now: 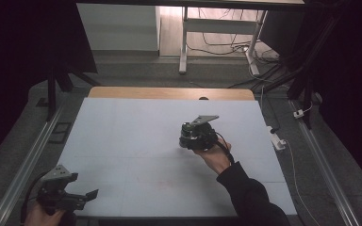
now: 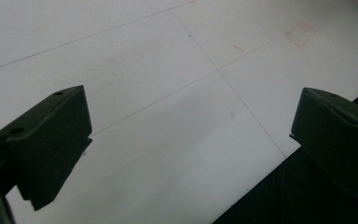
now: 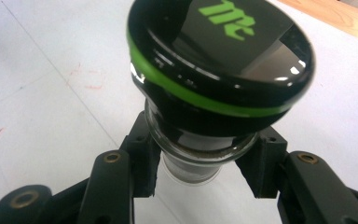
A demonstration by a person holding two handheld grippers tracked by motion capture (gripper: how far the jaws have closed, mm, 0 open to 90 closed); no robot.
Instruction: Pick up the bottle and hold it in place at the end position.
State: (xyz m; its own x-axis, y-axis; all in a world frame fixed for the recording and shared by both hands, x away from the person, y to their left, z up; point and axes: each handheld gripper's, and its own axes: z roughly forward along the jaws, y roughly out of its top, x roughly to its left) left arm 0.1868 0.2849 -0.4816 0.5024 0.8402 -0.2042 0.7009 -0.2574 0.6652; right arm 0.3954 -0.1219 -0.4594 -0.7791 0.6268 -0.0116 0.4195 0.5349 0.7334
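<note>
A clear glass jar with a glossy black lid [image 3: 219, 60], ringed in green and marked with a green logo, stands close up in the right gripper view. My right gripper [image 3: 199, 163] is shut on the jar's glass neck just under the lid. In the high view that gripper [image 1: 188, 136] sits over the middle of the white table [image 1: 132, 141], held by a hand in a dark sleeve, and the jar is too small to make out there. My left gripper [image 1: 92, 194] hovers at the table's front left corner, open, with nothing between its jaws [image 2: 191, 144].
Faint red marks [image 2: 300, 33] and thin seam lines cross the white surface. A wooden strip [image 1: 169, 92] runs along the far edge. Metal rails [image 1: 325, 165] flank both sides. A white power block [image 1: 278, 140] and cables lie off the right edge.
</note>
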